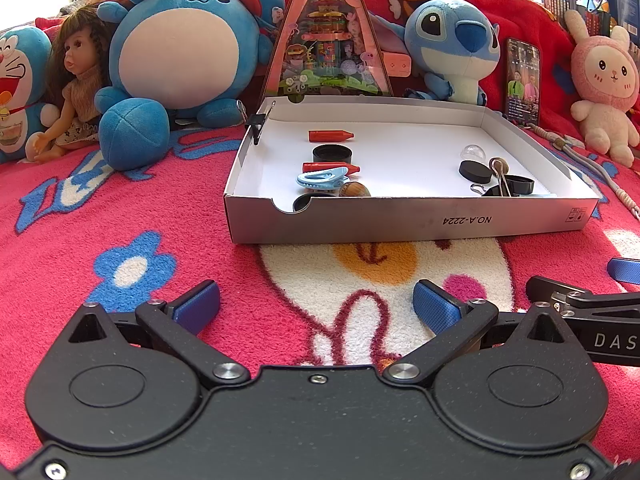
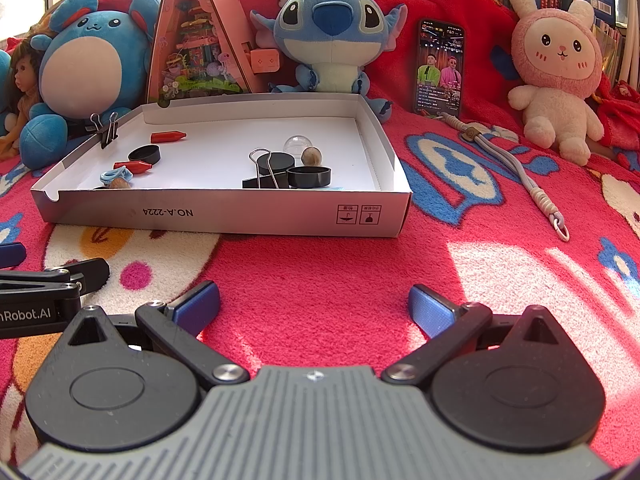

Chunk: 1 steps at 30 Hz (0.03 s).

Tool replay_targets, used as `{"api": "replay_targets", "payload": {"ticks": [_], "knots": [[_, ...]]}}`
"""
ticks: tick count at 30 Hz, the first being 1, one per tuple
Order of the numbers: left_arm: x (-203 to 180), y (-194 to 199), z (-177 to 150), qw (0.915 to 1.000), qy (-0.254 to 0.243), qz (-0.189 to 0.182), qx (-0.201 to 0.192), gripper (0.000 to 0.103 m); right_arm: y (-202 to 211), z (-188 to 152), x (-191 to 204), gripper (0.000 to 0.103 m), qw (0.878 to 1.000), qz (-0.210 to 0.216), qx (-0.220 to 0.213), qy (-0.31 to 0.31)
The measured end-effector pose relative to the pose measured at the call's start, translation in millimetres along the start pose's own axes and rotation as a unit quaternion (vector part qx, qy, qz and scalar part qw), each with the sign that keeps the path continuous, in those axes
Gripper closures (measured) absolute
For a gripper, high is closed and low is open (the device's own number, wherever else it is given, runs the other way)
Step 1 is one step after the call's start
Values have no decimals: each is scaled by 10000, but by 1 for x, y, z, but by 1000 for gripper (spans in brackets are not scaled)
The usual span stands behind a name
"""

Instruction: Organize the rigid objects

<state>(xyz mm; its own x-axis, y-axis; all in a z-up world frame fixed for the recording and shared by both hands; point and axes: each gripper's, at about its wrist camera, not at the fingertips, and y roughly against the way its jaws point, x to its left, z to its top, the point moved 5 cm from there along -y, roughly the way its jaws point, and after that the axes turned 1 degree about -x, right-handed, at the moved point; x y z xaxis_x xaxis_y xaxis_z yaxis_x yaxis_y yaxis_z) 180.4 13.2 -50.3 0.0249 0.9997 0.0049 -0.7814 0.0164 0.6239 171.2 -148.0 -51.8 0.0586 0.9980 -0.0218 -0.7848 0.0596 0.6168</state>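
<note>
A shallow white cardboard box [image 1: 400, 222] [image 2: 240, 216] sits on the red blanket ahead of both grippers. Inside lie two red crayons [image 1: 330, 135] [image 2: 168, 136], black round caps [image 1: 332, 154] [image 2: 309, 177], a blue hair clip [image 1: 322, 179], an acorn [image 1: 354, 190], a clear dome [image 2: 297, 144], a wooden ball [image 2: 311, 156] and a black binder clip [image 2: 264, 178]. Another binder clip [image 1: 258, 122] [image 2: 105, 130] grips the box's left wall. My left gripper [image 1: 316, 304] is open and empty, short of the box. My right gripper [image 2: 314, 304] is open and empty over the blanket.
Plush toys line the back: a blue round one [image 1: 180, 44], Stitch [image 2: 328, 28], a pink rabbit [image 2: 556, 64], and a doll [image 1: 76, 80]. A pink triangular toy box [image 1: 328, 28], a phone [image 2: 440, 68] and a lanyard [image 2: 520, 176] lie nearby.
</note>
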Motion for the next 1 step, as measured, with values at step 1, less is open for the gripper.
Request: {"api": "replay_targets", "payload": {"ticks": [1], "knots": [[0,0,0,10000,2,-2,1,0,0,0,0,0,10000,0,0,0]]}}
